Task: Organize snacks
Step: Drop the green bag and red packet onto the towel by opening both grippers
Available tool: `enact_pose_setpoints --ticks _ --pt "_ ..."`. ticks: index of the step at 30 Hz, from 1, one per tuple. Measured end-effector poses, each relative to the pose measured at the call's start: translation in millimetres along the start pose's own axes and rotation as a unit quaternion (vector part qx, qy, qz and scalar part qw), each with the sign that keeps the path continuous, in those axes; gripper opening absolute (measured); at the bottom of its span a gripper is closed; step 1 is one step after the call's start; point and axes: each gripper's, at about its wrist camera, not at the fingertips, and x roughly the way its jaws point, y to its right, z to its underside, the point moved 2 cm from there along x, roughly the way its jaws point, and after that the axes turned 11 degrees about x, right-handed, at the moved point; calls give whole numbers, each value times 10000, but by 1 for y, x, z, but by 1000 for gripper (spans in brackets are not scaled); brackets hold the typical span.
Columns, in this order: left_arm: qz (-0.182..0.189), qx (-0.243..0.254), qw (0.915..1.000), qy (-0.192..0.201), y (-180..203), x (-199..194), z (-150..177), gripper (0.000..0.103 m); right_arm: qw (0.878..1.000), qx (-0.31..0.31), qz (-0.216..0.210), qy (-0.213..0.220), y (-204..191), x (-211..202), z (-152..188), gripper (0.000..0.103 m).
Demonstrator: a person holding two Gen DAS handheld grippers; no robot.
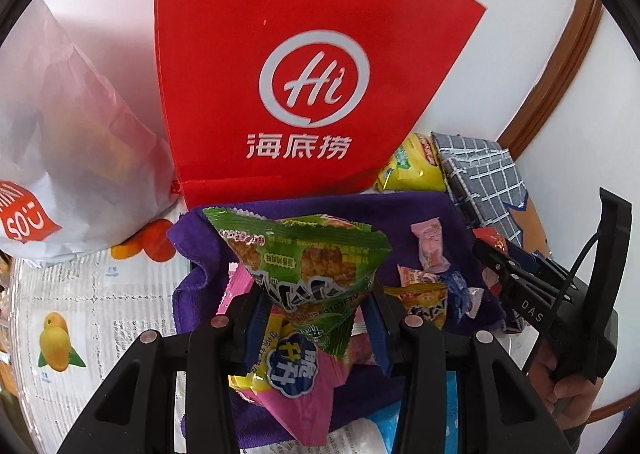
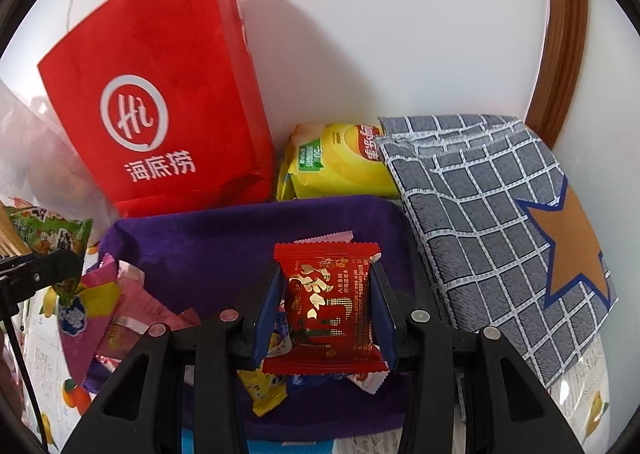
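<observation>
Left tool (image 1: 316, 318) clamped on green packet (image 1: 308, 258), right tool (image 2: 326, 314) on red packet (image 2: 330, 306).

Red bag (image 2: 160, 102), purple cloth (image 2: 224, 238), grey checked cloth (image 2: 472, 214) (orange star, blue-edged), yellow packet (image 2: 340, 162).

Red bag (image 1: 304, 66): "Hi", "海底捞"; right gripper (image 1: 494, 260): "DAS".

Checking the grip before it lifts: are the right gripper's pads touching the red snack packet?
Touching. The right wrist view shows both blue pads pressed against the red snack packet's sides.
</observation>
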Motion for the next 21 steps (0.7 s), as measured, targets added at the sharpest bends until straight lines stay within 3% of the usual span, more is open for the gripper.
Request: enact_pose_setpoints --ticks 21 --pt "3 -146 9991 -406 -5 28 6 38 9986 -222 150 -455 -6 32 12 43"
